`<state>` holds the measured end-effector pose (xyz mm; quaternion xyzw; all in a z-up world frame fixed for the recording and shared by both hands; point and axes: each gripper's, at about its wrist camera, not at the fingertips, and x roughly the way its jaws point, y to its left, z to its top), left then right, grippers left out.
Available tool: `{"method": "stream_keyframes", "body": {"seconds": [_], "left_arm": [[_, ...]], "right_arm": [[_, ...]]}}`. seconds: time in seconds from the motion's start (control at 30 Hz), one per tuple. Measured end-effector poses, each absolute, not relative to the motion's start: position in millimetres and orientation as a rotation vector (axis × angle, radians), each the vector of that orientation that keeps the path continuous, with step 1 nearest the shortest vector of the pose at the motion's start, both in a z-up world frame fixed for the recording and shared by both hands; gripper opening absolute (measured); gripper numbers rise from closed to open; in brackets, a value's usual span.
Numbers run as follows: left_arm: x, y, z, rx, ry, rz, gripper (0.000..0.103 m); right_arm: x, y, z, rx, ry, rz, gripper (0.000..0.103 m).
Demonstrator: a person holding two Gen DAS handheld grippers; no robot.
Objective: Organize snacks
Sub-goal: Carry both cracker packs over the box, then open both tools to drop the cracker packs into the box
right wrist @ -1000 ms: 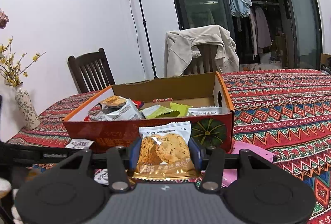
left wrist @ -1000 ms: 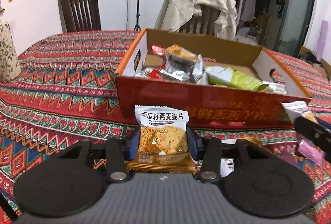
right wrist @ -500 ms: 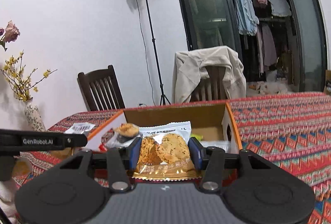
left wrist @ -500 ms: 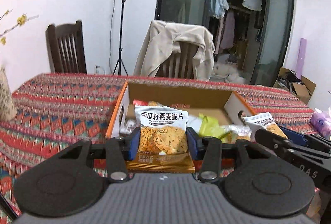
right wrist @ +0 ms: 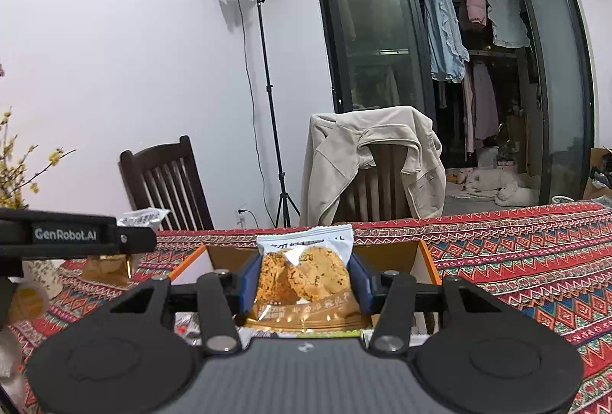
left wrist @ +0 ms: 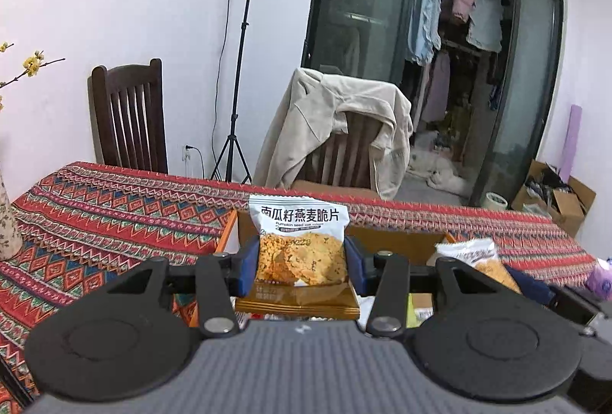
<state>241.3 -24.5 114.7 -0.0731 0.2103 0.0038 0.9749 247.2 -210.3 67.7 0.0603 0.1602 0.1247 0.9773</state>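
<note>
Both tools came up since a second ago, and the cardboard box (left wrist: pixel 401 242) now sits low behind them. Your left tool (left wrist: pixel 302 266) pinches an oat crisp packet (left wrist: pixel 300 253); your right tool (right wrist: pixel 302 280) pinches another cookie packet (right wrist: pixel 304 276). Carry both past the box's near wall before letting go. Patterned cloth covers the counter (left wrist: pixel 95 207); a draped chair (left wrist: pixel 344 131) stands behind the box.

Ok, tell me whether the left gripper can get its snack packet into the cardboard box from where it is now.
Probably yes. The left gripper holds its oat crisp packet raised in front of the open-topped cardboard box, with nothing between them. The right gripper with its own packet is alongside, so watch for crowding.
</note>
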Motion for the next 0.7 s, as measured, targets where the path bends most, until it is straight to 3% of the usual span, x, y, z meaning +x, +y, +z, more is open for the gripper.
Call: {"method": "stream_keyframes", "body": {"seconds": [0.7], "left_arm": [[294.9, -8.9, 46.4, -0.119, 0.463, 0.050, 0.047]], "right_arm": [[303.4, -207.9, 9.5, 0.145, 0.387, 0.248, 0.049]]}}
